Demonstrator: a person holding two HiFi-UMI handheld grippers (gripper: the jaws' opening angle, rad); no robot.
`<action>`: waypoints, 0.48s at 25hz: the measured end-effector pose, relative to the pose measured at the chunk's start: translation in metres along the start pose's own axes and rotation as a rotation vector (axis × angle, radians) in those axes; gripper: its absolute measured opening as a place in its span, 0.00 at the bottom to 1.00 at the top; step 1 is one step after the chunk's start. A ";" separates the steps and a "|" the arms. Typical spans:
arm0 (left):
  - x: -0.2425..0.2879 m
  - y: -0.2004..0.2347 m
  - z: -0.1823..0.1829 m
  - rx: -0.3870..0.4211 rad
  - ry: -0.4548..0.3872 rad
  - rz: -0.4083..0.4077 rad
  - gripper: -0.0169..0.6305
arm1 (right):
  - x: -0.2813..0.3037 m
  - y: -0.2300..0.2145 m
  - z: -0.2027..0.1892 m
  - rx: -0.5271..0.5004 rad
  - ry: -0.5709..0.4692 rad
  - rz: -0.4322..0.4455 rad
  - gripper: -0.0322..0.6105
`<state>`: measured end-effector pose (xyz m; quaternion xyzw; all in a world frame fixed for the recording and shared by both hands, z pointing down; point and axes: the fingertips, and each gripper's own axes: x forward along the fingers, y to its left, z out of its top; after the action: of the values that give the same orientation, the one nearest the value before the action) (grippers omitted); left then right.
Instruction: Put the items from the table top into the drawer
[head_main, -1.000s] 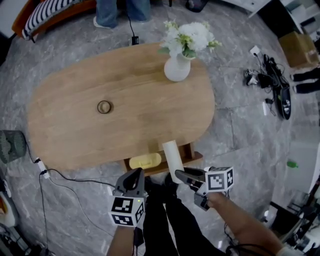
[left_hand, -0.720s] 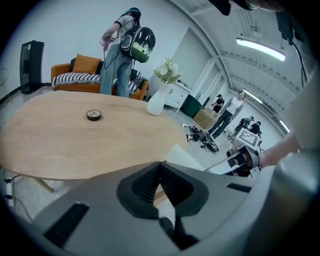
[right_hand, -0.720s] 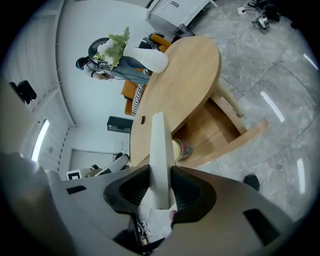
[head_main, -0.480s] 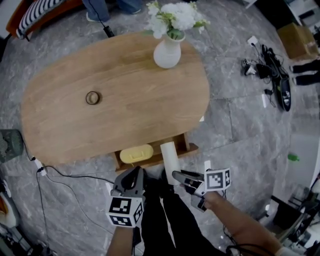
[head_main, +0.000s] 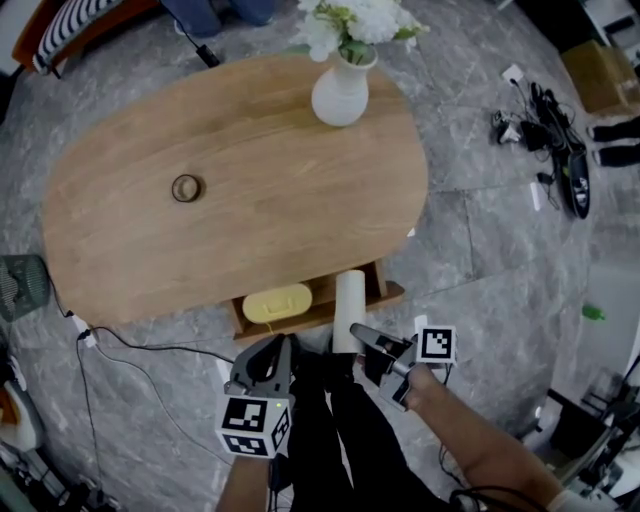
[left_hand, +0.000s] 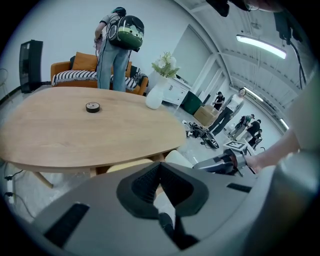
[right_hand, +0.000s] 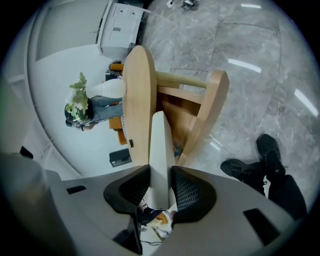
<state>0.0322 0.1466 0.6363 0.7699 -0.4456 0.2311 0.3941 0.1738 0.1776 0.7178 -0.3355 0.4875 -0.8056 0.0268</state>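
The right gripper (head_main: 365, 338) has its jaws pinching one end of a white tube (head_main: 349, 298); the right gripper view shows the pads pressed on both sides of it. The tube reaches from the jaws toward the counter (head_main: 250, 235) and lies over the right part of the open drawer (head_main: 392, 296), which stands out from the counter's near edge. Whether the tube's far end touches the drawer cannot be told. A yellow item (head_main: 277, 302) lies in the drawer's left part, just beside the tube.

The left gripper (head_main: 272, 352) hangs below the drawer's front, near the person's legs, with its jaws pressed together and nothing between them, as the left gripper view shows.

On the counter a small dark ring (head_main: 186, 187) sits on the left half, well apart from a white vase (head_main: 340, 97) of white flowers (head_main: 355, 20) at the far edge. Cables (head_main: 545, 130) lie on the grey stone floor (head_main: 480, 230) to the right
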 end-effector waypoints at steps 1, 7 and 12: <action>0.000 0.001 0.000 0.001 0.002 0.001 0.03 | 0.003 0.000 0.003 0.034 -0.010 0.013 0.29; 0.002 0.008 -0.001 0.004 0.010 0.003 0.03 | 0.019 -0.008 0.021 0.136 -0.063 0.023 0.29; 0.004 0.012 0.003 0.006 0.008 -0.001 0.03 | 0.032 -0.009 0.037 0.156 -0.091 0.024 0.29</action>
<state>0.0240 0.1387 0.6422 0.7704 -0.4430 0.2352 0.3937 0.1727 0.1426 0.7524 -0.3630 0.4254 -0.8247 0.0845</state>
